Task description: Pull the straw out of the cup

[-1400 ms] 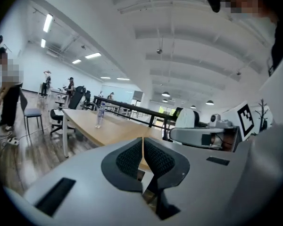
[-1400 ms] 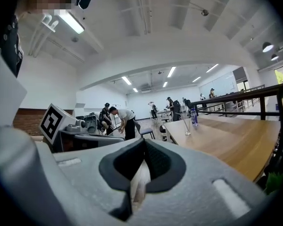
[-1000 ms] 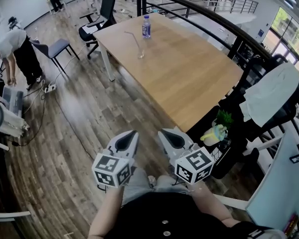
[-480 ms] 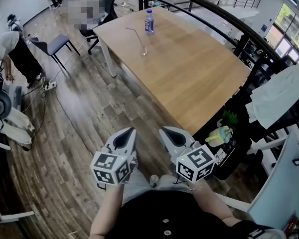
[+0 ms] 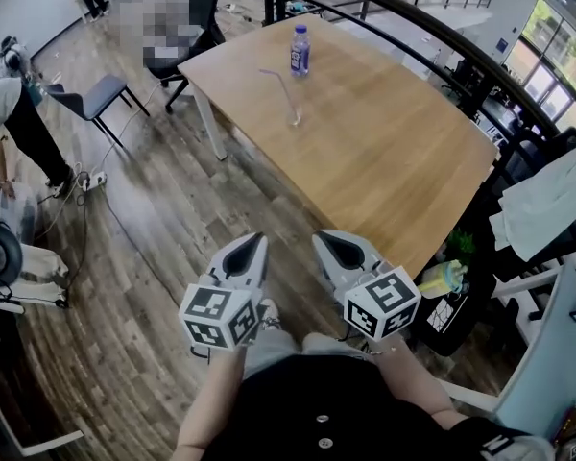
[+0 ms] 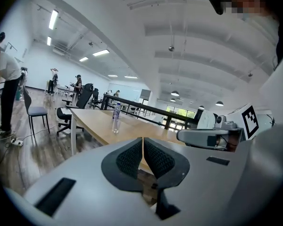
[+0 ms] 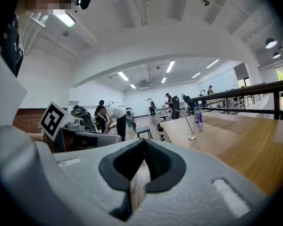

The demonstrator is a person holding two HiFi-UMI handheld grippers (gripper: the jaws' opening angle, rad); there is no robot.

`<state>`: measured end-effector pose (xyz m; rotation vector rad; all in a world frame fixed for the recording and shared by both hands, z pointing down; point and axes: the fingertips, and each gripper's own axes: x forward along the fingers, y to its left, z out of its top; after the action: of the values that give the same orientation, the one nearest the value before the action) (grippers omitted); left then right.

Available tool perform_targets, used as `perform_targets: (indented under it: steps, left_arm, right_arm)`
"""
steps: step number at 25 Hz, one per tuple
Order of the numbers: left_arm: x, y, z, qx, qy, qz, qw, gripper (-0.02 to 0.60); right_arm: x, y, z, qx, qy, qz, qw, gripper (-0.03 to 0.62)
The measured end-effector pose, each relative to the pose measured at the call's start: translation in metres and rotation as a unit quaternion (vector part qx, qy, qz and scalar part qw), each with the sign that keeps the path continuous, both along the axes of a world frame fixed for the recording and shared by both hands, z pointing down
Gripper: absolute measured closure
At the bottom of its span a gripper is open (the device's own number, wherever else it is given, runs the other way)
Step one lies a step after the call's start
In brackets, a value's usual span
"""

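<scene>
You had bright, even light: daylight from windows (image 5: 557, 41) upper right, ceiling strips (image 7: 122, 75) on. Pale glare lay on floor (image 5: 139, 200). Edges bent fisheye; gripper views had black corners; left hand-held gripper (image 6: 142, 142) shell looked soft.

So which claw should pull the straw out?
Right, only just. The left claw and right claw are both shut, far from the clear glass cup and its thin straw, but the wooden table lies on the right's side.

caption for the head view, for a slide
Left gripper and right gripper, shut and empty, short of the table where the straw stands in the cup near a bottle
</scene>
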<state>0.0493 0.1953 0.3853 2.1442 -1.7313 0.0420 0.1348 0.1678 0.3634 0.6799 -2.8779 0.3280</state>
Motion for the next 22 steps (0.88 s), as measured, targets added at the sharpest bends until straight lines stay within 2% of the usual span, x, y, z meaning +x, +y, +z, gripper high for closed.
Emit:
perform_targets:
  steps: [7, 10, 15, 18, 22]
  left_arm:
    - [-0.080, -0.043, -0.001, 0.002, 0.009, 0.009, 0.9999, 0.555]
    - [-0.104, -0.058, 0.002, -0.003, 0.011, 0.013, 0.9998, 0.555]
    - [-0.126, -0.074, 0.012, -0.017, 0.025, 0.031, 0.9991, 0.555]
    - [-0.130, -0.084, 0.015, -0.018, 0.044, 0.046, 0.9978, 0.555]
    - [-0.133, -0.097, 0.025, -0.031, 0.050, 0.058, 0.9966, 0.555]
  right_arm:
    - [-0.076, -0.045, -0.001, 0.000, -0.001, 0.015, 1.000, 0.595]
    - [-0.100, -0.061, -0.003, 0.003, -0.003, 0.025, 1.000, 0.595]
    - [-0.125, -0.071, 0.002, -0.009, -0.002, 0.037, 0.999, 0.595]
    - [-0.129, -0.081, 0.007, -0.020, 0.003, 0.049, 0.999, 0.595]
    - [-0.132, -0.095, 0.012, -0.026, -0.002, 0.055, 0.998, 0.595]
